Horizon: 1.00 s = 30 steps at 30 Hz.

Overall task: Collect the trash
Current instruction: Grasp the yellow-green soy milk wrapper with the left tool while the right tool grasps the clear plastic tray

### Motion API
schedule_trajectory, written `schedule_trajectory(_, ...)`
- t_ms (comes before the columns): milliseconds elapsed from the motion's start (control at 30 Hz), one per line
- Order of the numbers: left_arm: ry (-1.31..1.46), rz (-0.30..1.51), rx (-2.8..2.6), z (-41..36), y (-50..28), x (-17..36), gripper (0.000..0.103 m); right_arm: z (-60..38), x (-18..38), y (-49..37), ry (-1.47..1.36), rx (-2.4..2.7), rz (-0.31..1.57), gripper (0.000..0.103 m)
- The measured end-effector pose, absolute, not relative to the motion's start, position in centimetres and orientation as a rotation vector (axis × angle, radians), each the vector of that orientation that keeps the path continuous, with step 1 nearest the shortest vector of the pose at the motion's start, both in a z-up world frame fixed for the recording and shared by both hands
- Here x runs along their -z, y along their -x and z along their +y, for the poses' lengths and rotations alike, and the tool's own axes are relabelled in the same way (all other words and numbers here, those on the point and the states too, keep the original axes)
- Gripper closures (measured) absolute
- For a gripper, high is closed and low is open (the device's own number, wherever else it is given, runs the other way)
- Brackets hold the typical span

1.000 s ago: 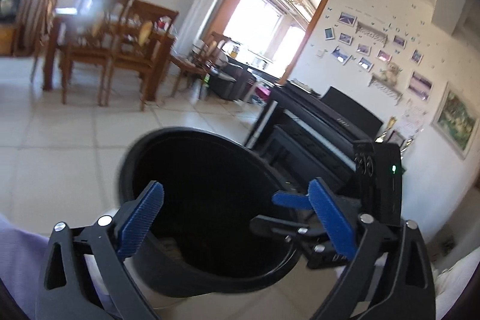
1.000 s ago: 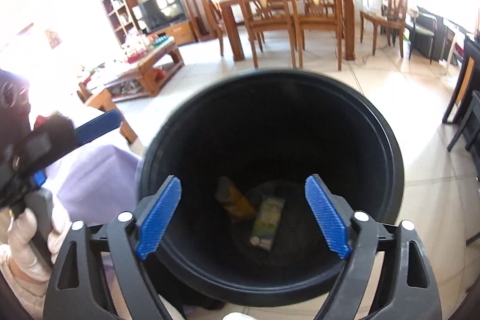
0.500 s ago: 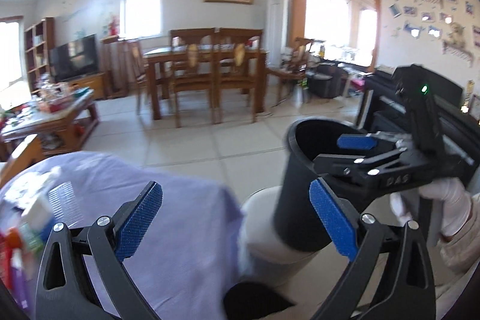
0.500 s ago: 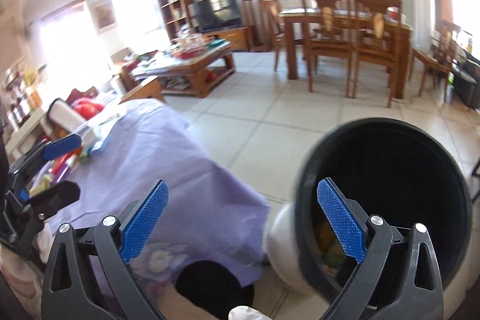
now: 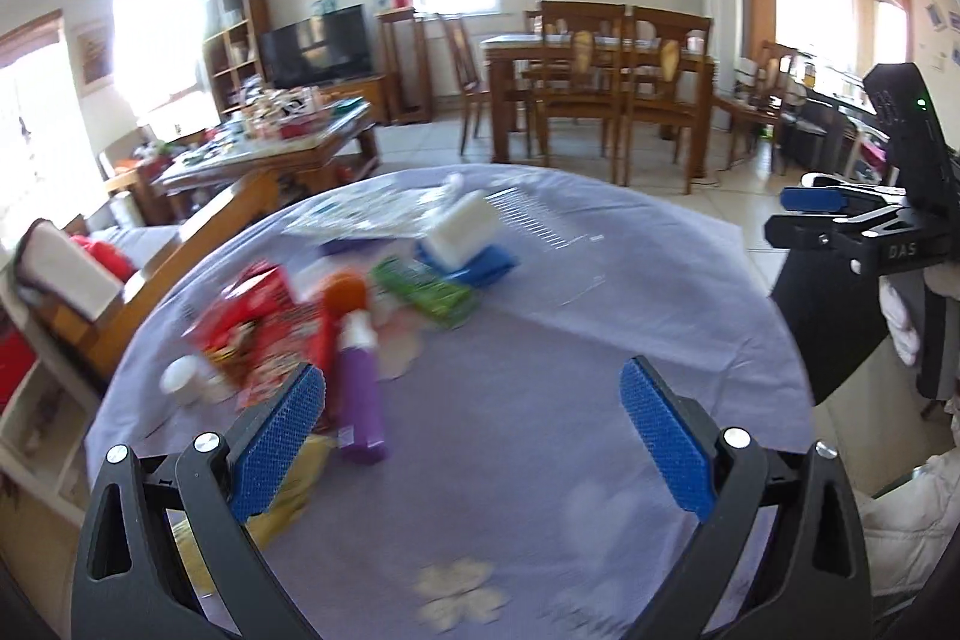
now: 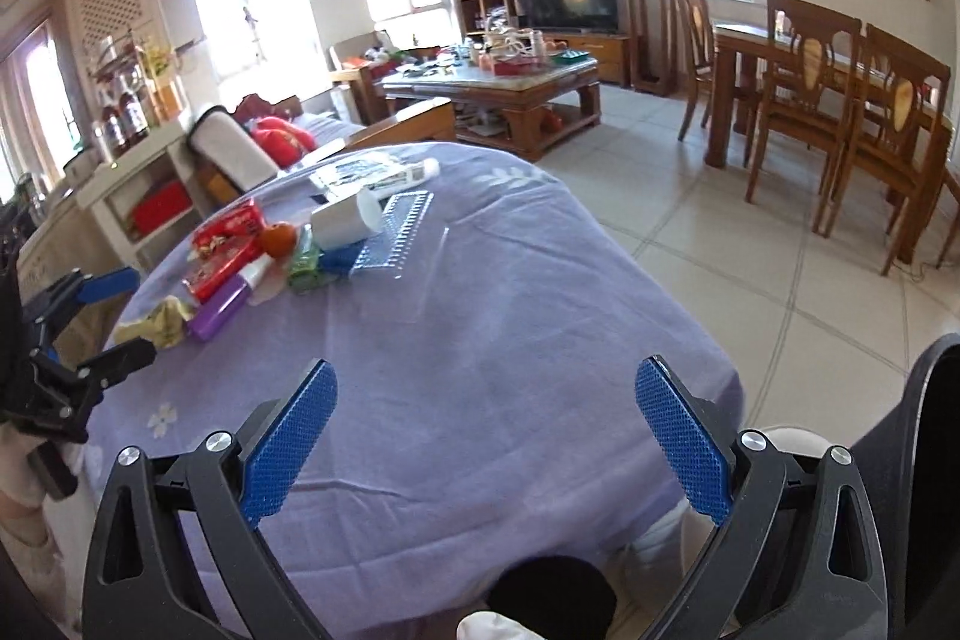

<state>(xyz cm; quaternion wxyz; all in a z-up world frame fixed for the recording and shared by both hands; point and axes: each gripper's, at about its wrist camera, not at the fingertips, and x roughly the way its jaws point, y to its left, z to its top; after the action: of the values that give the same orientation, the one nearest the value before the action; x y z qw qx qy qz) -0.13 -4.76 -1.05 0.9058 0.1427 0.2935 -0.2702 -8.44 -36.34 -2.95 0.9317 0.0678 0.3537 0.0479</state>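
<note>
Both claws gaping, empty: left gripper (image 5: pixel 471 436) is nearing the purple plastic bottle (image 5: pixel 358 394), right gripper (image 6: pixel 486 439) w/ black bin (image 6: pixel 927 490) beside; should straddle bottle squarely.

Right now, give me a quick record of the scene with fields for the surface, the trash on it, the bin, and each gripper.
surface: table under a purple cloth
trash cluster: far left part of the cloth, red wrapper, purple bottle lying down, green packet, crumpled yellow paper
bin: black bin on the floor at the table's right edge
left gripper: open, empty, above the cloth near the purple bottle
right gripper: open, empty, above the near part of the cloth
</note>
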Motion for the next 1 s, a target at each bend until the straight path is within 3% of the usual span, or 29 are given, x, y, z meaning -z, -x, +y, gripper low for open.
schedule_trajectory(400, -0.312, 0.776, 0.477, 4.4, -4.0, 4.3, 0.005, -29.7, 5.2, 1.3, -0.121, -0.174, 0.797, 0.005)
schedule_trajectory(833, -0.278, 0.852, 0.618, 4.4, -5.1, 5.9, 0.006, -27.7, 7.6, -6.2, -0.121, -0.134, 0.89, 0.005)
schedule_trajectory(900, -0.266, 0.854, 0.631, 4.4, -5.1, 5.9, 0.014, -27.7, 8.1, -7.0, -0.125, -0.13, 0.907, 0.005)
schedule_trajectory(967, -0.266, 0.883, 0.619, 4.4, -5.4, 6.2, 0.038, -27.6, 8.5, -7.7, -0.123, -0.131, 0.919, 0.01)
schedule_trajectory(1000, -0.266, 0.901, 0.614, 4.4, -5.6, 6.5, 0.04, -27.6, 8.7, -8.0, -0.122, -0.133, 0.928, 0.012)
